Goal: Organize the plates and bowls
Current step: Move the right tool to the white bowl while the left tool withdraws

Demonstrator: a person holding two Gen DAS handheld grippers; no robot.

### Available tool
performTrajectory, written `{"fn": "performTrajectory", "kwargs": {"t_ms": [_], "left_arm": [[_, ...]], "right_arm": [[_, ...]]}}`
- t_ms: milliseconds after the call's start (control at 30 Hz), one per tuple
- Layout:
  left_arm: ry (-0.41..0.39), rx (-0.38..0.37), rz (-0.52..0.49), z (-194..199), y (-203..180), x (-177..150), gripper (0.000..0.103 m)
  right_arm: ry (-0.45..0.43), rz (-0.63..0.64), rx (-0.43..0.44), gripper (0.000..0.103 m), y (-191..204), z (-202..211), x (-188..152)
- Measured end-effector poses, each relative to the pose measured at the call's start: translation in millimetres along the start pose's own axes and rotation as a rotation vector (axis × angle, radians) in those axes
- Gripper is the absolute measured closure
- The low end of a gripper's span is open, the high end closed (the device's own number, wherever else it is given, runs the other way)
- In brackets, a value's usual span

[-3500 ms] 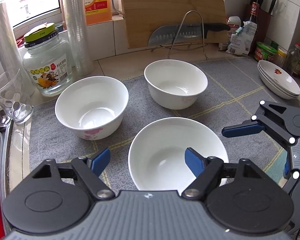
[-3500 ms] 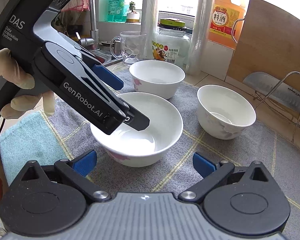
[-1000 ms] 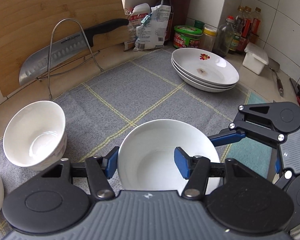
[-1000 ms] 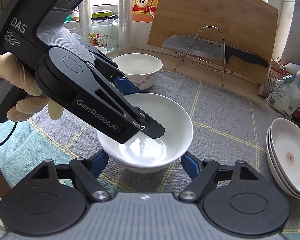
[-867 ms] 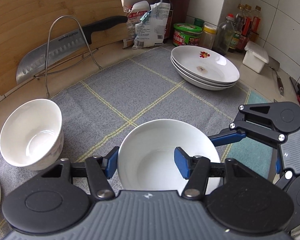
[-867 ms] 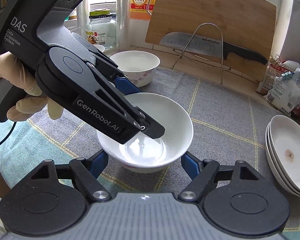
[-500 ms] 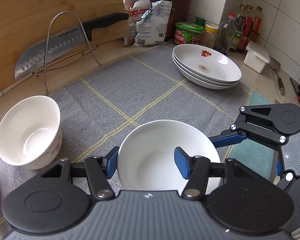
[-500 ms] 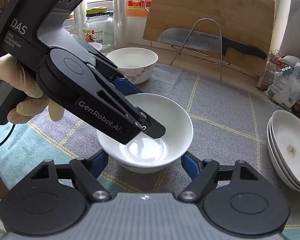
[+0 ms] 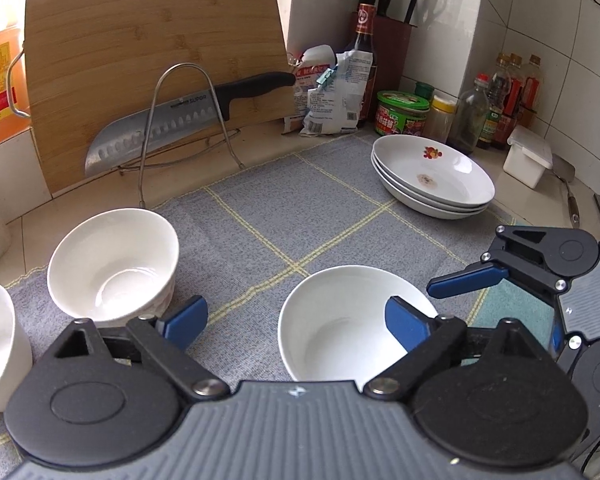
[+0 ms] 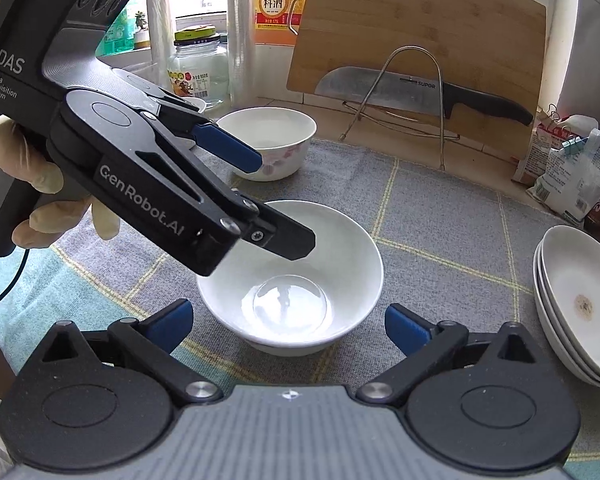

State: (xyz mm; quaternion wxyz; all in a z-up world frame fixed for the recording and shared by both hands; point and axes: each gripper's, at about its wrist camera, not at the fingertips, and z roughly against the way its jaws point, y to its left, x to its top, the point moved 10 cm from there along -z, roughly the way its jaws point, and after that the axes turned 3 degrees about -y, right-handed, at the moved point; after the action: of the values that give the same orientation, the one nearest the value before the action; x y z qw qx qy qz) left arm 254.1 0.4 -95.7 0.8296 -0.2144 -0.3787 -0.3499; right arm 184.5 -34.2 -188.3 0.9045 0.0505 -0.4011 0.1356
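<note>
Both jaws are opening: the bowl (image 10: 300,280) sits just ahead between the right gripper (image 10: 288,330) tips (untouched, seemingly), the left gripper (image 9: 296,320) beside it.

a home kitchen: tiled walls (image 9: 540,40), a cutting board (image 9: 152,60), knife (image 9: 172,120) and sauce bottles (image 9: 500,112).

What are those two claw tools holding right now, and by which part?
Nothing. Both are opening: the left gripper and the right gripper have let go of the bowl, which sits on the mat.
</note>
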Motion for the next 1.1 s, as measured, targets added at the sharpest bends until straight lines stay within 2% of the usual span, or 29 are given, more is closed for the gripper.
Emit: {"fn": "performTrajectory", "kwargs": {"t_ms": [167, 267, 433, 700, 900, 1100], "left_arm": [[-0.028, 0.043, 0.099, 19, 20, -6, 0.007], [-0.057, 0.109, 0.106, 29, 32, -10, 0.007], [-0.093, 0.17, 0.118, 43, 48, -18, 0.007], [-0.128, 0.197, 0.094, 59, 62, -26, 0.007], [-0.151, 0.213, 0.123, 62, 68, -24, 0.007], [-0.139, 0.263, 0.144, 55, 71, -24, 0.007]], "right_arm": [[-0.007, -0.005, 0.01, 0.0, 1, 4, 4], [-0.002, 0.013, 0.007, 0.0, 3, 5, 6], [-0.014, 0.045, 0.005, 0.0, 11, 7, 16], [-0.027, 0.119, -0.041, 0.0, 25, 5, 39], [-0.074, 0.156, -0.044, 0.0, 27, 8, 70], [-0.064, 0.188, 0.027, 0.0, 20, -13, 88]]}}
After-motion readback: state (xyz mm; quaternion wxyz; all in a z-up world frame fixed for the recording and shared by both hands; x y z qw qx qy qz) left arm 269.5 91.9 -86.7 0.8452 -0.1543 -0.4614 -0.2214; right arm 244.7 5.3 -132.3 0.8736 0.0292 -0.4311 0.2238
